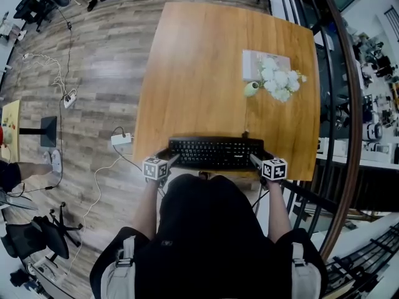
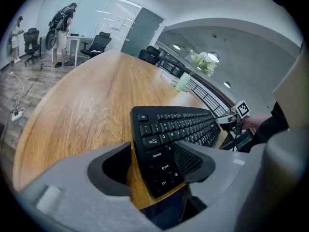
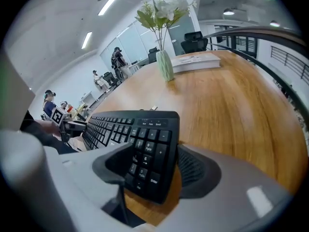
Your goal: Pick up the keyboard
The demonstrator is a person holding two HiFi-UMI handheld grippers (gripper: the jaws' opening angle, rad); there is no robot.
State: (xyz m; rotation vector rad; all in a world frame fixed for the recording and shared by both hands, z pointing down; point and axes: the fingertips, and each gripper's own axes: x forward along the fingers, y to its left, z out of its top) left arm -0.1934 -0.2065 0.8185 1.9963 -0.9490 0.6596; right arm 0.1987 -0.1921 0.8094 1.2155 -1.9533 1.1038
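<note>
A black keyboard (image 1: 215, 152) lies flat on the wooden table (image 1: 206, 73), along its near edge. My left gripper (image 1: 171, 161) stands at the keyboard's left end and my right gripper (image 1: 254, 161) at its right end. In the left gripper view the jaws of the left gripper (image 2: 154, 166) straddle the corner of the keyboard (image 2: 178, 124), with bare wood showing beside one pad. In the right gripper view the number-pad end of the keyboard (image 3: 120, 124) sits between the wide jaws of the right gripper (image 3: 154, 168), with a gap at the right pad. Neither gripper presses on it.
A green vase (image 1: 251, 89) with white flowers (image 1: 277, 80) and a book (image 1: 262, 61) stand at the table's far right. A railing (image 1: 349, 136) runs along the right side. A power strip (image 1: 121, 139) and cables lie on the floor at left.
</note>
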